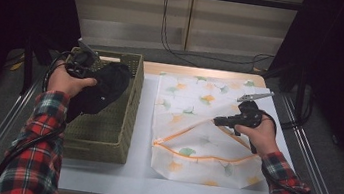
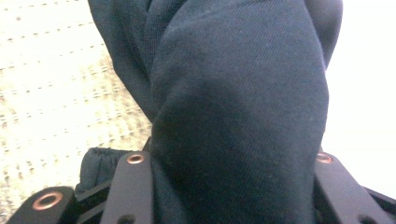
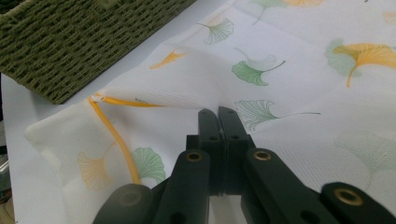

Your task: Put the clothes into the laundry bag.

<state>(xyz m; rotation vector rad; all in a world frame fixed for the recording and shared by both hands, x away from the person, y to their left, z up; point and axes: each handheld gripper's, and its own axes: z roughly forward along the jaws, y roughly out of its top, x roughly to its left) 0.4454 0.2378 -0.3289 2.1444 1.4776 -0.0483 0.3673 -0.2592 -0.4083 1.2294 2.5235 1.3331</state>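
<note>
Left gripper (image 1: 92, 80) clamps a bunched dark navy cloth garment (image 2: 243, 107) above the olive woven basket (image 1: 119, 135); its jaw tips are buried in cloth. Right gripper (image 3: 218, 114), jaws fully together, pinches the white leaf-print mesh zipper bag (image 1: 196, 130) near the orange zipper (image 3: 114, 140).

Dark garment (image 1: 103, 88) bunched above basket (image 1: 123, 126)

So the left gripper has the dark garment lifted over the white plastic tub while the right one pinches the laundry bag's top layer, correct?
Not quite: the dark garment in the left gripper hangs over a green woven basket, as the high view shows. The right gripper does pinch the laundry bag.
</note>
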